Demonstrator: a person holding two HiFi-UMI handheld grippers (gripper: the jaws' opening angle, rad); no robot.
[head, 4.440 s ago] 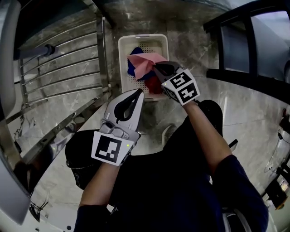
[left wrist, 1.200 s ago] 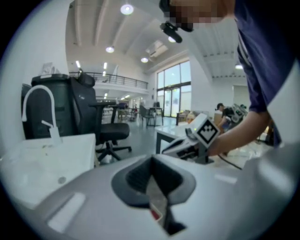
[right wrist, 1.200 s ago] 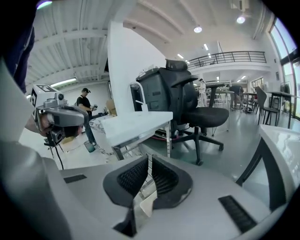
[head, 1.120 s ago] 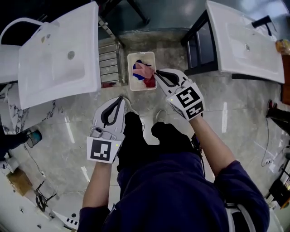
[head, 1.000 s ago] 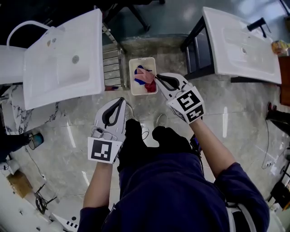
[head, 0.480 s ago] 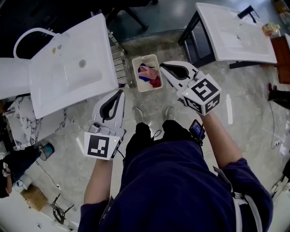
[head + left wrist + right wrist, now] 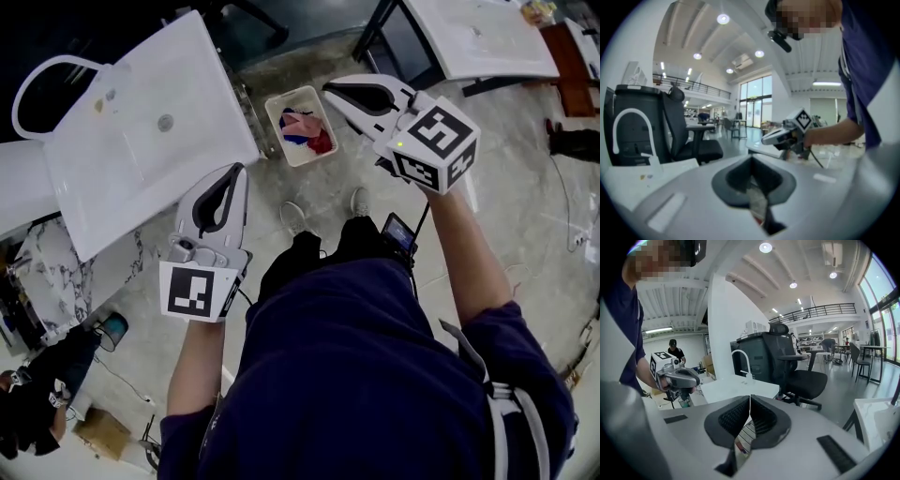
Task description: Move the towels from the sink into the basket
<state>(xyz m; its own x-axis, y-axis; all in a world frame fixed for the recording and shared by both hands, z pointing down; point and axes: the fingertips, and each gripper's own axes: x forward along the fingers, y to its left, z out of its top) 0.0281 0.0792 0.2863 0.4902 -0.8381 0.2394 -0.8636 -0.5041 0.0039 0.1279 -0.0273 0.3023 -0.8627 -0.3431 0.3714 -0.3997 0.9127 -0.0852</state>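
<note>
Pink, blue and red towels [image 7: 305, 127] heaped in the basket [image 7: 278, 127], far below and between both sets of fingertips. Left gripper [image 7: 238, 171] and right gripper [image 7: 330, 90] clenched shut, grasping nothing. White sink [image 7: 141, 122] beside the left fingertips bare. Looks finished; leaves nothing to carry.

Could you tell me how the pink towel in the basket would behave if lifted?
Probably floppy: the pink towel lies crumpled over the other towels in the basket. Likely light, as it looks like thin cloth, and it would drape from a pinch.
</note>
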